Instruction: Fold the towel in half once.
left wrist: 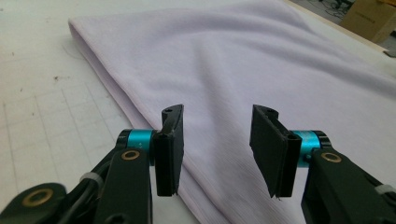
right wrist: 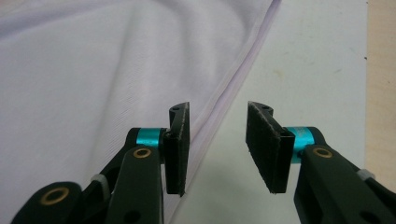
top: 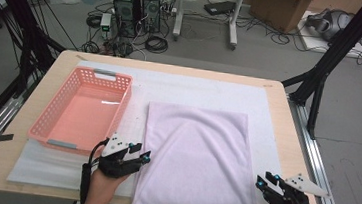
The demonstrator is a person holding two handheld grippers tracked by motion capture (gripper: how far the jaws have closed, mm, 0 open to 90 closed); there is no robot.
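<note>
A pale lilac towel [top: 196,156] lies folded flat on the white mat, its near edge at the table's front. My left gripper [top: 143,154] hovers at the towel's near left edge, jaws open with nothing between the pads. In the left gripper view the towel [left wrist: 243,70] spreads out beyond the open left gripper [left wrist: 217,144]. My right gripper [top: 267,179] sits by the towel's near right edge, also open. In the right gripper view the towel's hemmed edge [right wrist: 233,88] runs just past the gap of the right gripper [right wrist: 218,142], apart from the pads.
An empty pink plastic basket [top: 84,107] stands on the left of the table. A white mat [top: 268,110] covers most of the wooden tabletop [top: 293,143]. Computers, cables and cardboard boxes sit on the floor beyond the far edge.
</note>
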